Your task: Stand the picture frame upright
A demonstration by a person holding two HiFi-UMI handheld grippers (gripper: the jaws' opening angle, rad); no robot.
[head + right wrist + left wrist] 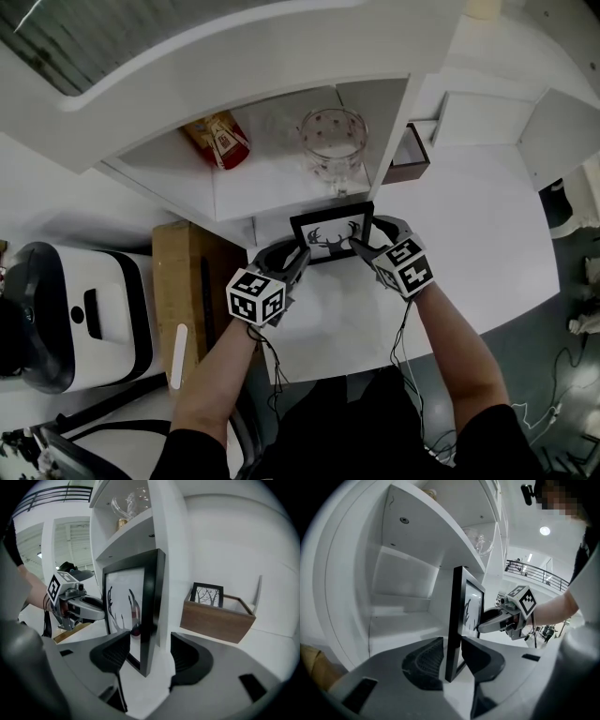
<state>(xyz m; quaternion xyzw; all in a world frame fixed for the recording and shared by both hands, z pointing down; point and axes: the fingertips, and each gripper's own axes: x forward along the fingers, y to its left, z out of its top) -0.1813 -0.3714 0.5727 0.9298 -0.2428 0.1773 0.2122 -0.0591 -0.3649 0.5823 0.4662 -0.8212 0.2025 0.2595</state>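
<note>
The picture frame (331,234) stands upright on the tabletop (469,234), mid-picture below the shelf (281,178). The right tongs (149,654) gape around its edge. The left tongs (453,660) sit closer, apparently slack. Either one brushing the frame on withdrawal could topple it.

Figure: staged domestic corner set up inside a large hall. A white shelf unit (281,183) on a white table (487,253) holds a snack packet (220,141) and a glass jar (333,141). Beyond the table, a railed upper gallery (536,571) and ceiling lights (544,530) are visible. Cables (561,367) trail across the floor (553,319) off the table's right edge.
</note>
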